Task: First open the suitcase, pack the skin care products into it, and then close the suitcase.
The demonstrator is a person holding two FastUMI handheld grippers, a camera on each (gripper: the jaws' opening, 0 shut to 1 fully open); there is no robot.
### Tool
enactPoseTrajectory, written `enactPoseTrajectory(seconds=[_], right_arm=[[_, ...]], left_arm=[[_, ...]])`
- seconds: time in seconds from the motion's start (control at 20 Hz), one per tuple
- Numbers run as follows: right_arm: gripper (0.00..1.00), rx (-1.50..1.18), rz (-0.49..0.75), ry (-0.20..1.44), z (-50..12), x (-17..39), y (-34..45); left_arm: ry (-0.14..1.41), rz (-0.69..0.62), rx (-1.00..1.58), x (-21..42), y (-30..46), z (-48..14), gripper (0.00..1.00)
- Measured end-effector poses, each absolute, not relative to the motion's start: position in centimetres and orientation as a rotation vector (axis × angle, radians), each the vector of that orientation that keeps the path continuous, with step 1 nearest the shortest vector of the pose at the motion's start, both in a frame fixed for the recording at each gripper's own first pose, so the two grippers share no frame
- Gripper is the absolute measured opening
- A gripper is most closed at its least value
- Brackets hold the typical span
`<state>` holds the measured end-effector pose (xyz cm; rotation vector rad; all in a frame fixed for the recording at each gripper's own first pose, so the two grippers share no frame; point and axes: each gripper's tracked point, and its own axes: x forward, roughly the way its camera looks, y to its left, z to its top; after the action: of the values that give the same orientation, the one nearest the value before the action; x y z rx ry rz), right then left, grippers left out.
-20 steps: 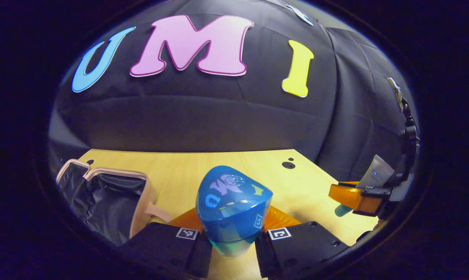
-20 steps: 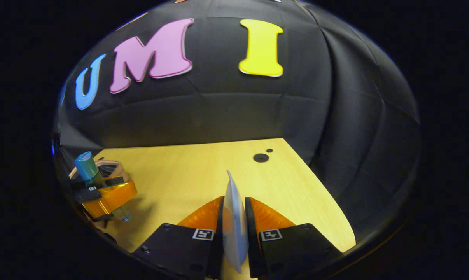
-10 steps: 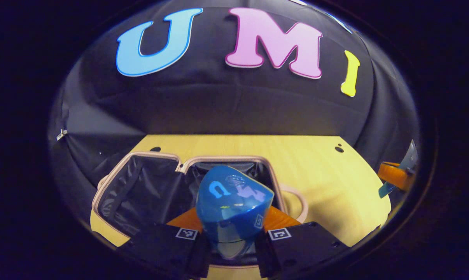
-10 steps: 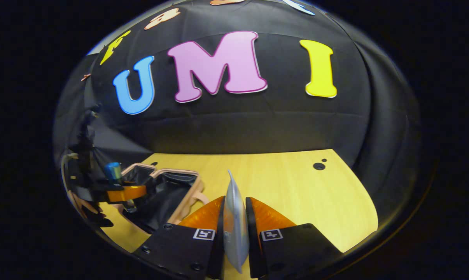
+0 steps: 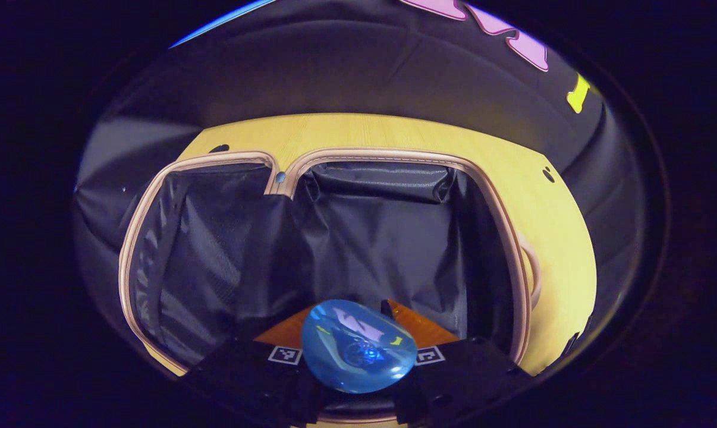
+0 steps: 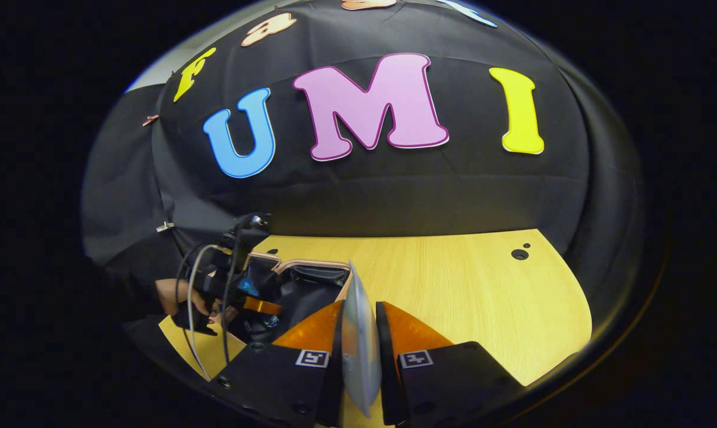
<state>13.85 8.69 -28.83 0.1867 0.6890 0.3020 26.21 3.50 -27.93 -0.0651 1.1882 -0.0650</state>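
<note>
While clamped between both fingers of the left gripper point(image 5: 358, 355), blue bottle point(image 5: 357, 346) seen cap-end on, glossy, hanging over the open suitcase point(image 5: 516, 249). Suitcase lying flat on the wooden table point(image 5: 563, 238), both halves spread, pale pink rim all round, dark crinkled lining point(image 5: 382, 238) inside. Bottle above the near edge of the right-hand half in the left gripper view; contact with the lining not determinable. Loop handle point(image 5: 534, 270) on the case's right side, resting on the table.

From the right gripper view: left gripper point(image 6: 257, 306) at far left, tipped down into the suitcase point(image 6: 311, 279), blue bottle point(image 6: 248, 286) partly hidden among its parts, cables trailing from its body. Hand point(image 6: 177, 297) behind it, dark sleeve point(image 6: 132, 279) leading off left.

Right gripper point(image 6: 358, 356) closed on a flat pale tube point(image 6: 358, 345), seen edge-on, standing upright between both fingers, crimped end pointing up. Held above the table point(image 6: 471, 297), just right of the suitcase, not over it. Two small dark holes point(image 6: 519, 254) in the tabletop near the far right corner. Black cloth wall point(image 6: 394, 196) behind the table.
</note>
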Motion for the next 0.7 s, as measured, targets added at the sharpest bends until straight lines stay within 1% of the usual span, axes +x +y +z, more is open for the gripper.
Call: enactPoseTrajectory(seconds=[0.05,0.1,0.25,0.4,0.5,0.6,0.7], right_arm=[[0.28,0.186,0.301,0.686,-28.7,14.1,8.6],[0.28,0.186,0.299,0.685,-28.7,14.2,8.5],[0.28,0.192,0.294,0.686,-28.8,14.6,8.5],[0.28,0.181,0.297,0.692,-29.0,14.6,8.5],[0.28,0.176,0.301,0.701,-29.4,14.8,8.8],[0.28,0.175,0.313,0.721,-30.0,15.0,9.8],[0.28,0.164,0.324,0.740,-30.6,15.6,10.9]], left_arm=[[1.219,-0.074,-0.058,26.7,3.3,-28.4,0.53],[1.258,-0.070,-0.055,27.0,3.1,-28.6,0.50],[1.276,-0.062,-0.011,28.7,2.9,-29.9,0.50],[1.344,-0.030,-0.025,27.9,2.4,-31.8,0.50],[1.299,0.002,-0.071,28.3,2.4,-31.9,0.50],[1.314,0.045,-0.089,27.3,3.1,-31.8,0.49],[1.287,0.063,-0.111,27.0,3.5,-31.6,0.53]])
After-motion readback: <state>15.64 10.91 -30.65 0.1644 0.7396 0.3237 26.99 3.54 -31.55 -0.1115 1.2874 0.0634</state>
